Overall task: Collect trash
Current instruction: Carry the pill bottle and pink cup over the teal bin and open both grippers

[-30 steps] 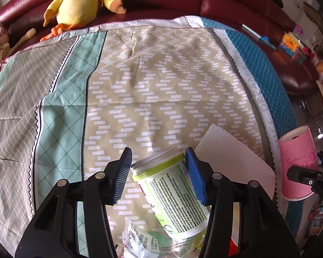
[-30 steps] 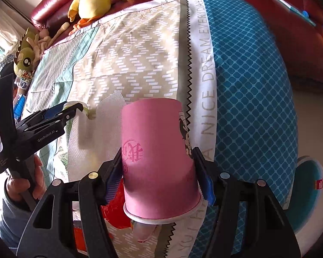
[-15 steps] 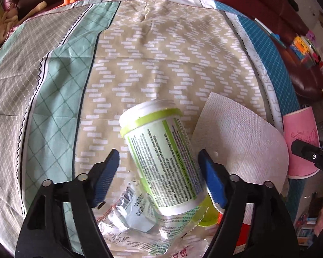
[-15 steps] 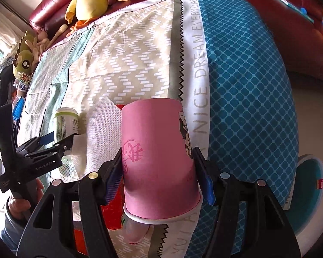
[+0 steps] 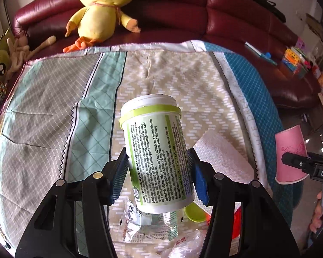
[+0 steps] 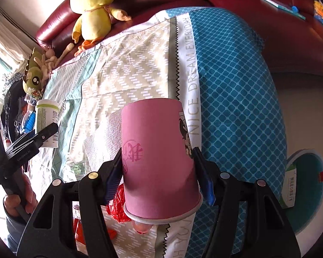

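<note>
Both jaws now pinch trash: our left gripper (image 5: pixel 158 177), empty half a second ago, has lifted the supplement bottle (image 5: pixel 156 157) above the bedspread (image 5: pixel 43 116); our right gripper (image 6: pixel 159 179) keeps the pink cup (image 6: pixel 158 161).

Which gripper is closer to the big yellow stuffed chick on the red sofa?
Hard to tell, perhaps the left. The left gripper, holding a white-and-green bottle, faces the yellow plush chick head-on; the right gripper, holding a pink paper cup, sits off to the side.

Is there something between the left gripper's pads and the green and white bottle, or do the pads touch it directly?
Nothing visible stands between them. The left gripper has a blue pad directly on each side of the green and white bottle, which is lifted above the plastic wrappers on the tablecloth.
</note>
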